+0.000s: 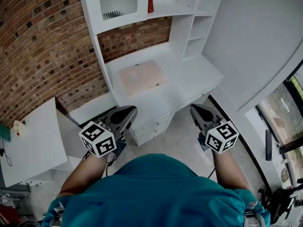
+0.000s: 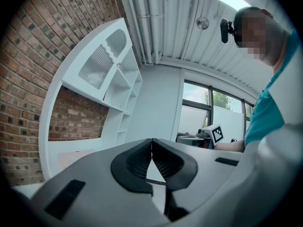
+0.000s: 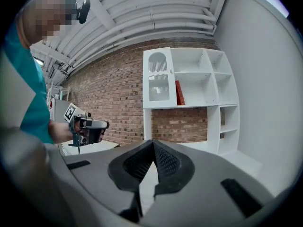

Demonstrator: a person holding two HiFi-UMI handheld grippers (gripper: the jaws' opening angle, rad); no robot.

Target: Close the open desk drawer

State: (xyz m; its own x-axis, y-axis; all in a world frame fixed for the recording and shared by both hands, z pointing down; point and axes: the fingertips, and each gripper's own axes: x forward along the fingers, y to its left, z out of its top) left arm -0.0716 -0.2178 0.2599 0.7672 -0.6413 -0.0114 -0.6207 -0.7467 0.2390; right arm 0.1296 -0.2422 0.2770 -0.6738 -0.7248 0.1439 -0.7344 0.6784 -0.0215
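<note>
Pushing is all this job should need, so you won't have to grab anything. The drawer (image 1: 152, 126) sits under the front edge of the bench (image 1: 191, 77), below the flat pink thing (image 1: 142, 77) that lies on the bench top. It seems to stick out a little past the bench edge.

The drawer looks like hard white board. I think it is stiff and not very heavy, and it should slide straight back in. Its painted front looks smooth, so a tip could slip sideways. Press on the middle of the flat front, and go gently so it does not bang.

Your left gripper (image 1: 130, 110) has its jaws pressed together with nothing between them. It hangs in front of the bench, near the left end of the drawer. Your right gripper (image 1: 194, 108) is also closed tight and holds nothing. It hangs in front of the bench, off to the right of the drawer.

Some things are hard to see. From above, you cannot tell how far out the drawer is, or what is inside it. No handle can be made out. Both gripper views look up at the shelves (image 3: 199, 79) above the bench, so they do not show the drawer at all.
</note>
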